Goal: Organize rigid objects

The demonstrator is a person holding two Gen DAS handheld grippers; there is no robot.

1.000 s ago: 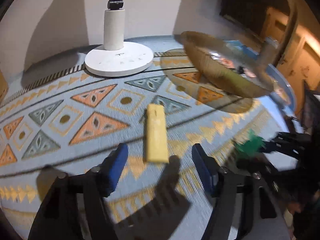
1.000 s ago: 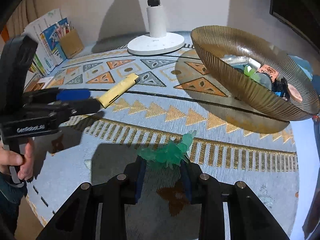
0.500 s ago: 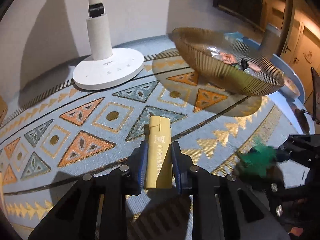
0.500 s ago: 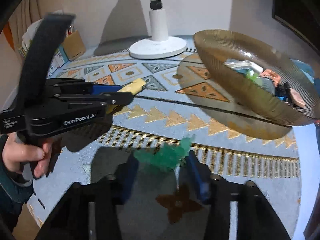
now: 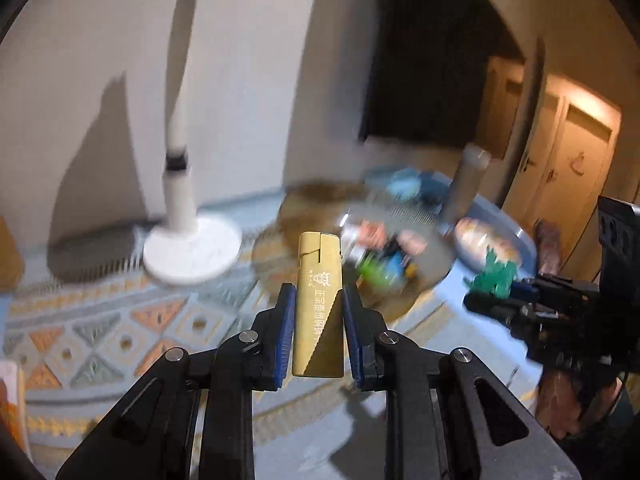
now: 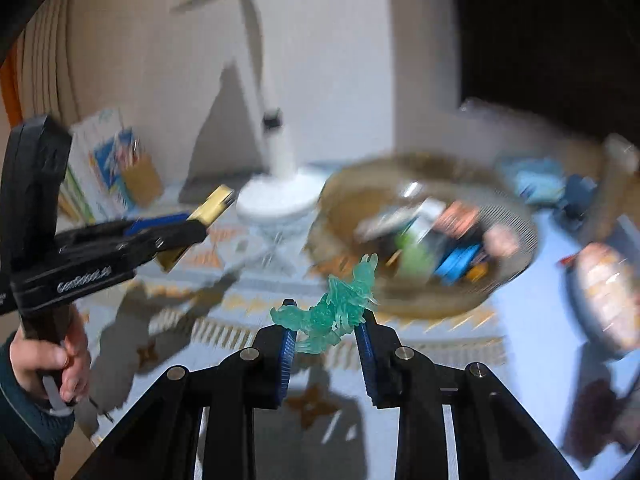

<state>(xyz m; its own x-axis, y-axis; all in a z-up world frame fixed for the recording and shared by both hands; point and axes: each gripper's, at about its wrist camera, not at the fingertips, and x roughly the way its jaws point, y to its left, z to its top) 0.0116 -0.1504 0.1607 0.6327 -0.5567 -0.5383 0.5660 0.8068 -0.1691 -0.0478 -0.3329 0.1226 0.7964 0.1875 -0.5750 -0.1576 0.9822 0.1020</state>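
My left gripper (image 5: 318,294) is shut on a gold lighter (image 5: 319,300) with printed characters, held upright above the patterned cloth. My right gripper (image 6: 326,316) is shut on a translucent green toy figure (image 6: 340,304), which sticks up and forward past the pads. Beyond both stands a ribbed amber glass bowl (image 6: 516,216), blurred, holding several small items. In the right wrist view the left gripper (image 6: 208,210) shows at the left with the lighter (image 6: 214,202); in the left wrist view the right gripper (image 5: 486,294) shows at the right with the figure (image 5: 494,274).
A white desk lamp (image 5: 192,250) stands at the back on the patterned tablecloth (image 5: 100,332). Booklets and a brown box (image 6: 140,180) sit at the far left. A plate (image 6: 608,292) and a pale cylinder (image 5: 466,184) stand right of the bowl. A hand (image 6: 44,360) grips the left tool.
The left jaws closed on the lighter, the right jaws on the green figure. Both grippers then rose off the cloth with them and tilted up toward the bowl.
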